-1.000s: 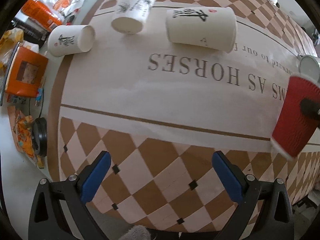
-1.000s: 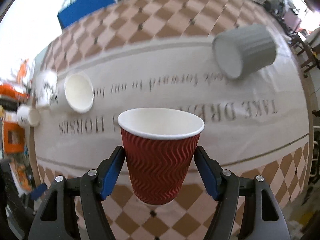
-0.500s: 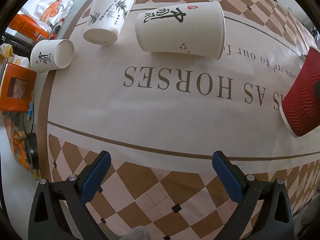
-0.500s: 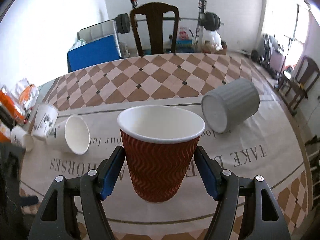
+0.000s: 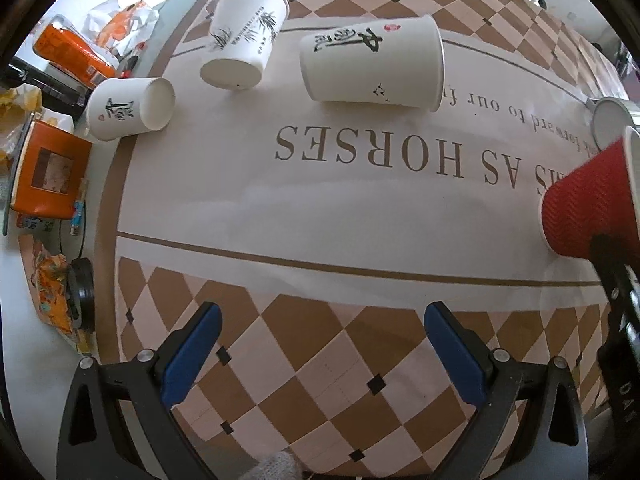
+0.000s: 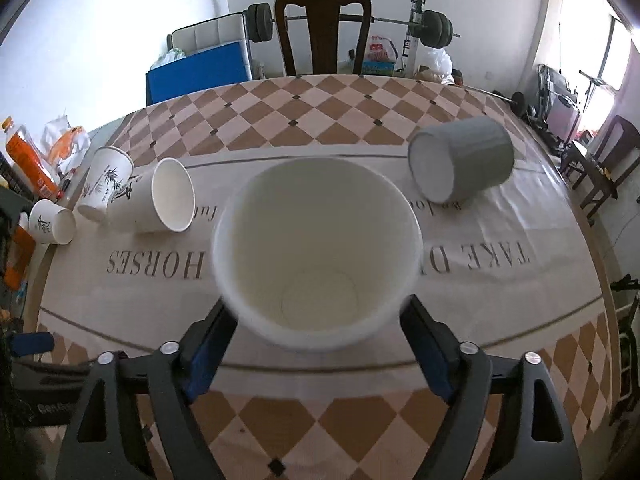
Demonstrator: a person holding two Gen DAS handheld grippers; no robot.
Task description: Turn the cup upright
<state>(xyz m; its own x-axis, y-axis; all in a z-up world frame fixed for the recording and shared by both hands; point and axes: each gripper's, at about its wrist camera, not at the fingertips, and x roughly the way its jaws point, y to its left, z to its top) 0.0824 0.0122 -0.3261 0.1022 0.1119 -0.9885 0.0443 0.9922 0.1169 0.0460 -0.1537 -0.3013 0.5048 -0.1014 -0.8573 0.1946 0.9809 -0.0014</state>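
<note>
My right gripper [image 6: 316,344] is shut on the red ribbed paper cup [image 6: 316,256]; its white mouth faces the camera and fills the middle of the right wrist view. The same cup [image 5: 588,204] shows at the right edge of the left wrist view, held above the table with the right gripper's black body below it. My left gripper [image 5: 320,344] is open and empty over the checkered front part of the table. A large white cup with black characters [image 5: 372,66] lies on its side ahead of it.
A white bamboo-print cup [image 5: 244,50] and a small white cup [image 5: 130,108] lie on their sides at the far left. A grey mug [image 6: 460,164] lies on its side at the right. Orange boxes and packets [image 5: 48,172] crowd the left table edge. A chair [image 6: 322,28] stands behind the table.
My right gripper has tilted the red cup so its mouth now faces the camera instead of showing its side. The left gripper has drawn back slightly and stays open.
</note>
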